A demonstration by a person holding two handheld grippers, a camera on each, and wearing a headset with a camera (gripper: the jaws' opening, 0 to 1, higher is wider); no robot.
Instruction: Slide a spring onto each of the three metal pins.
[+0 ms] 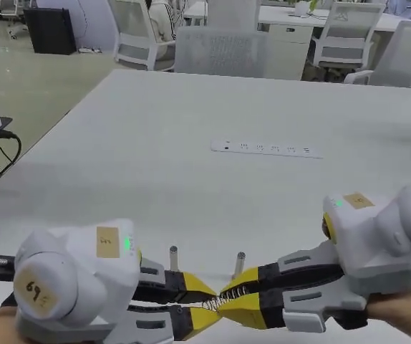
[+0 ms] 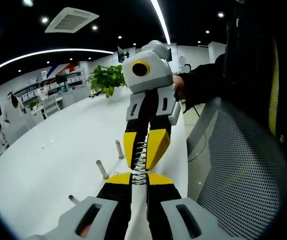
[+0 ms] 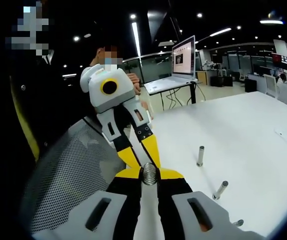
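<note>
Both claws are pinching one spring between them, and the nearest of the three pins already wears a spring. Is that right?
Not quite. The left claw and right claw do pinch one spring between them, but none of the three pins wears a spring. All stand bare, as the left gripper view shows.

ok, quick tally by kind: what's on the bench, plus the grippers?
metal pins: 3, upright, all bare
spring: 1, gripped at both ends
grippers: 2, left gripper and right gripper, tip to tip
power strip: 1
Total: 7
</note>
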